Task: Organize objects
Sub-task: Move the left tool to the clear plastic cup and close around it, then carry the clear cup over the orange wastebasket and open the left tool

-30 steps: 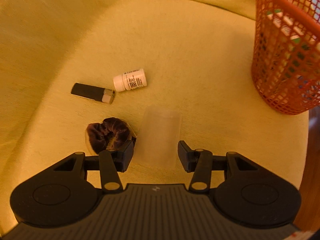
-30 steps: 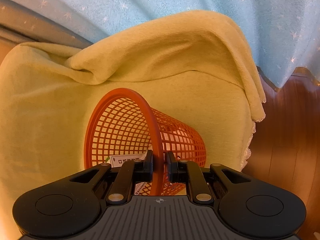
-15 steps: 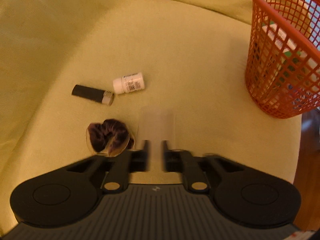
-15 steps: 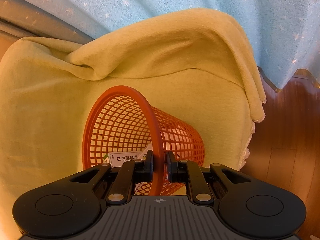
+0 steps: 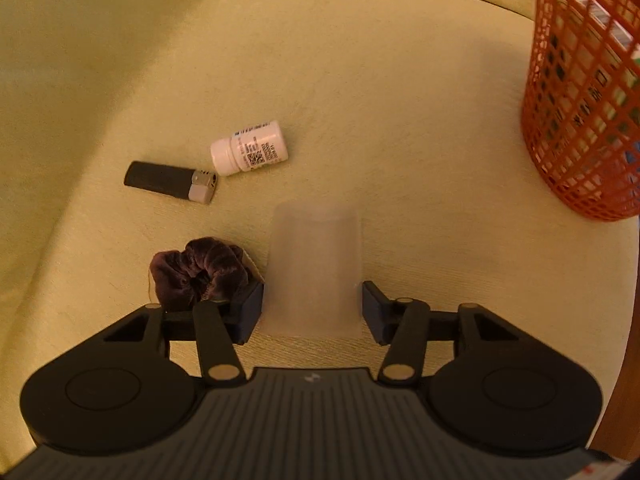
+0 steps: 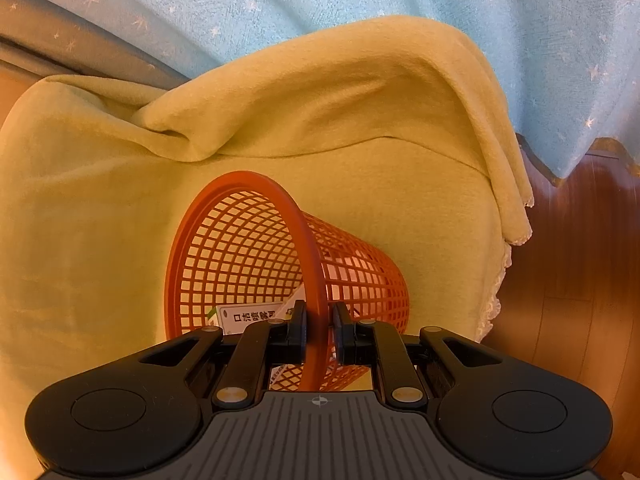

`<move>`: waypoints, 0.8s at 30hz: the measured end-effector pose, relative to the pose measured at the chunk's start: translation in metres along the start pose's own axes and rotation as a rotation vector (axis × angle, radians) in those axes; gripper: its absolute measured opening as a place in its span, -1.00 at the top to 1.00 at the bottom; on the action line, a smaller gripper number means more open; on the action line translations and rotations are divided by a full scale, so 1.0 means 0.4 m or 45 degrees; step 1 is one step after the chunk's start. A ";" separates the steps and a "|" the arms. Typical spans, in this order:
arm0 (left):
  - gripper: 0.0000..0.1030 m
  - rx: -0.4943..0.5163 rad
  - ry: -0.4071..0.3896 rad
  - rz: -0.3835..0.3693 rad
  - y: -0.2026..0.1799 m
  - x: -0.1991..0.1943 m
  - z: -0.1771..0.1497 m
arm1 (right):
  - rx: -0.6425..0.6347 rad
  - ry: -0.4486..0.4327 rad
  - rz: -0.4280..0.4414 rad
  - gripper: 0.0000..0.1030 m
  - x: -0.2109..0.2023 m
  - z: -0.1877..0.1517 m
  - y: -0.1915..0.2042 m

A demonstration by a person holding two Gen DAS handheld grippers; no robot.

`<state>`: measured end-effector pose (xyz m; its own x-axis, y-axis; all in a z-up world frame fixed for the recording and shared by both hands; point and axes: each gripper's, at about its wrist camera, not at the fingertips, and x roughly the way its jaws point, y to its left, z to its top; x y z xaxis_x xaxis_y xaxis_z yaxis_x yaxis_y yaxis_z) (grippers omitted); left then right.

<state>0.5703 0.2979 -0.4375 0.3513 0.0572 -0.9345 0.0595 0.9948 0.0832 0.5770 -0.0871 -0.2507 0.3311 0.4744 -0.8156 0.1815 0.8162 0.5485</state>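
A translucent plastic cup (image 5: 316, 268) lies on the yellow-green cloth (image 5: 360, 100), its near end between the fingers of my left gripper (image 5: 312, 312), which is open and not pressing it. A dark purple scrunchie (image 5: 200, 272) sits just beside the left finger. Farther off lie a white pill bottle (image 5: 250, 148) and a black lighter (image 5: 172, 181) with a silver head. My right gripper (image 6: 320, 332) is shut on the rim of the orange mesh basket (image 6: 248, 256), which tilts to the left. A white labelled box (image 6: 248, 316) shows inside it.
The basket (image 5: 584, 120) stands at the far right in the left wrist view, near the cloth's edge. A wooden floor (image 6: 580, 280) lies to the right. A blue starred curtain (image 6: 360, 0) hangs behind a bunched fold of cloth (image 6: 320, 92).
The left gripper's fingers, closed together half a second ago, have spread apart again around the cup's near end. The right gripper still holds the basket rim, and the basket has tilted slightly.
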 end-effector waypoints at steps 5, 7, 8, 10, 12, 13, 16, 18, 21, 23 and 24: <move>0.07 0.017 -0.030 -0.015 0.007 -0.034 0.001 | 0.004 -0.003 0.001 0.82 0.001 0.001 -0.001; 0.07 0.016 -0.039 -0.012 0.010 -0.056 0.005 | 0.002 -0.004 -0.001 0.82 0.002 0.002 0.000; 0.07 0.012 -0.051 -0.012 0.011 -0.070 0.007 | 0.000 -0.004 -0.001 0.82 0.002 0.002 0.000; 0.07 -0.001 -0.075 -0.017 0.016 -0.101 0.012 | -0.002 -0.001 -0.005 0.82 0.003 0.003 0.000; 0.07 -0.016 -0.106 -0.019 0.022 -0.141 0.016 | -0.013 0.005 -0.007 0.82 0.004 0.006 0.003; 0.07 -0.023 -0.127 -0.021 0.024 -0.163 0.018 | -0.019 0.007 -0.013 0.82 0.003 0.007 0.004; 0.07 -0.048 -0.187 -0.030 0.033 -0.231 0.026 | -0.033 0.009 -0.025 0.82 0.005 0.007 0.015; 0.07 -0.060 -0.221 -0.043 0.032 -0.281 0.033 | -0.055 0.009 -0.030 0.82 0.005 0.005 0.027; 0.07 -0.057 -0.278 -0.056 0.021 -0.356 0.046 | -0.095 0.005 -0.035 0.82 0.006 0.000 0.052; 0.07 -0.052 -0.315 -0.070 0.009 -0.402 0.058 | -0.126 0.005 -0.040 0.82 0.008 -0.005 0.071; 0.07 -0.047 -0.333 -0.075 0.001 -0.424 0.065 | -0.139 0.005 -0.044 0.82 0.009 -0.007 0.080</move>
<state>0.5349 0.2865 -0.2699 0.5780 -0.0199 -0.8158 0.0542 0.9984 0.0141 0.5815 -0.0584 -0.2367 0.3228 0.4463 -0.8346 0.0910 0.8632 0.4967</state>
